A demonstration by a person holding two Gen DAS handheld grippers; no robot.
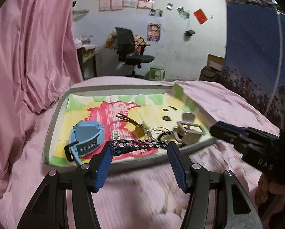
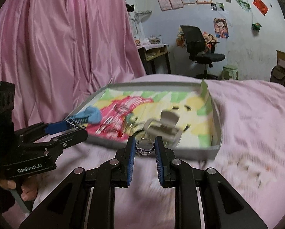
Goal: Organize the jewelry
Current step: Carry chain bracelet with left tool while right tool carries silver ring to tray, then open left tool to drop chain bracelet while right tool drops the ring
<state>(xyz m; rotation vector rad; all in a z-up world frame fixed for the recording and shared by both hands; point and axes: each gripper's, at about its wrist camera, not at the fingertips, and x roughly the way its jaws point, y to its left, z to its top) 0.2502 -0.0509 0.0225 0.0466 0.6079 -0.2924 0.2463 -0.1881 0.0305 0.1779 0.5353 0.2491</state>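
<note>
While both grippers hang over the near rim of the tray (image 1: 52, 122), each has something between its jaws. The left gripper (image 1: 139, 148) pinches a woven band (image 1: 138, 145), dark blue with white and red flecks, stretched across the gap from one blue pad to the other. From the right wrist view the same band (image 2: 76, 121) shows at the left gripper's tip, over the tray's near left corner. The right gripper (image 2: 144, 148) pinches a silver ring (image 2: 144, 146), its jaws close together with the ring upright between the pads, just above the tray's front edge.

The tray sits on a bed (image 1: 142, 190) covered in pink cloth, and its floor carries a bright print in pink, yellow and green. Inside it lie a blue watch (image 1: 87, 139) at the left, a beige clasp-like piece (image 1: 188, 131) toward the right, and a tangle of thin cords and small bits (image 1: 142, 127) between them; what these small bits are I cannot tell. A green flap (image 1: 177, 91) stands up at the tray's far right corner.

A pink curtain (image 1: 27, 47) hangs at the left. Fingers of the person's hand (image 2: 25, 189) wrap the left gripper's handle.
</note>
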